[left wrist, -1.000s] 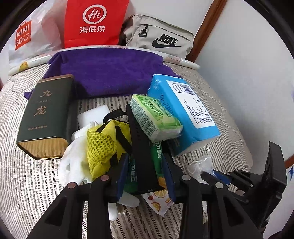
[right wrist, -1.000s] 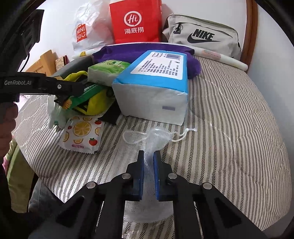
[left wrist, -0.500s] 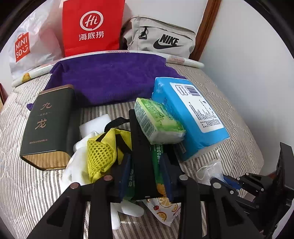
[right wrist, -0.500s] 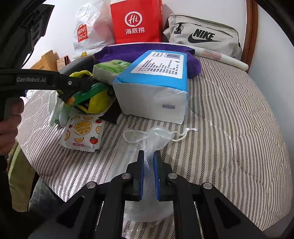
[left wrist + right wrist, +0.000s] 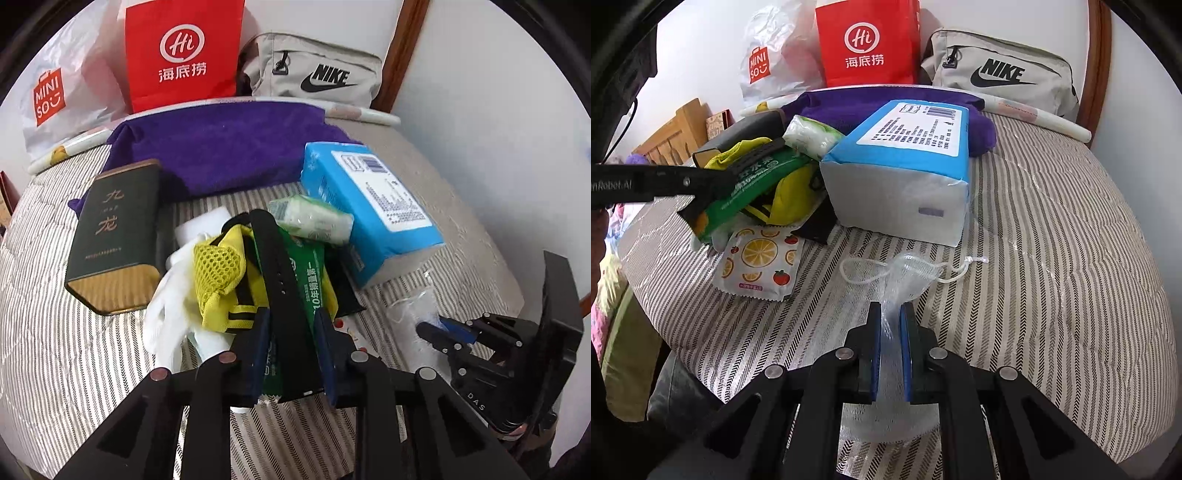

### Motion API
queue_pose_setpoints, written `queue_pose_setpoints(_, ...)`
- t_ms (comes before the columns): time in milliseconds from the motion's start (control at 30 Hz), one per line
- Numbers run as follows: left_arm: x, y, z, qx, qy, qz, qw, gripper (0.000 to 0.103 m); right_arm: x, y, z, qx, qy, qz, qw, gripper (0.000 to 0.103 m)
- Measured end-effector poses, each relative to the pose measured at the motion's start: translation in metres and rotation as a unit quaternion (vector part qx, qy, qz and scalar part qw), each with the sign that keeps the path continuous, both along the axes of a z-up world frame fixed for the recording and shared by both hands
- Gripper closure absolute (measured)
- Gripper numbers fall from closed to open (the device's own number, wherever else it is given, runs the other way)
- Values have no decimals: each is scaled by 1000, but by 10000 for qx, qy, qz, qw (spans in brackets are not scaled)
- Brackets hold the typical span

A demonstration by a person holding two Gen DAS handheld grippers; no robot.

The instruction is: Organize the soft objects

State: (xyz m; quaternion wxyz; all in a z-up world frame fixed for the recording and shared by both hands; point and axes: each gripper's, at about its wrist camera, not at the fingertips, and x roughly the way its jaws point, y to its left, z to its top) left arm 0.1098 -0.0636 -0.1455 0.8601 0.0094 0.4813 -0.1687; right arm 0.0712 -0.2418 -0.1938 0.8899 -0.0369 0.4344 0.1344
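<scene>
Meanwhile, at the left of the striped round table (image 5: 55, 350), the dark green tin (image 5: 118, 240) lay flat, with the white glove (image 5: 166, 314) and yellow mesh pouch (image 5: 218, 273) bunched just beside it. The left gripper (image 5: 291, 339) had drawn its jaws in over the past second, and they were clamped on the black strap (image 5: 277, 273) together with the green wipes packet (image 5: 314, 273); in the right wrist view that bundle looked lifted slightly off the heap. That suggested the pick was made and the pair could now be carried off.

Toward the middle, the small green tissue pack (image 5: 314, 221) leaned against the blue tissue pack (image 5: 369, 206), and the fruit-print sachet (image 5: 761, 262) lay at the near edge.

On the right, the right gripper (image 5: 890, 332) had kept its jaws nearly together, pinching the clear drawstring bag (image 5: 908, 273) against the table's near edge. Beyond it the right half of the table was bare, the likeliest room for sorting; the far edge was crowded by the purple towel (image 5: 221, 147).
</scene>
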Motion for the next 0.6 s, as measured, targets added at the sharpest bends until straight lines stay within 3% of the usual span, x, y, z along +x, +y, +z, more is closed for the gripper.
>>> queue_pose_setpoints(200,10,-5,5,126,-83,122,9998,76,-2,0,0,-22,19,7,10000,93)
queue_pose_setpoints(400,23,-13,-7,347,66,236,9991,74,-2,0,0,6,24,0,10000,93)
queue_pose_setpoints(600,16,-31,-14,864,-140,154,9960,68,-2,1,-1,1,-2,-5,10000,93)
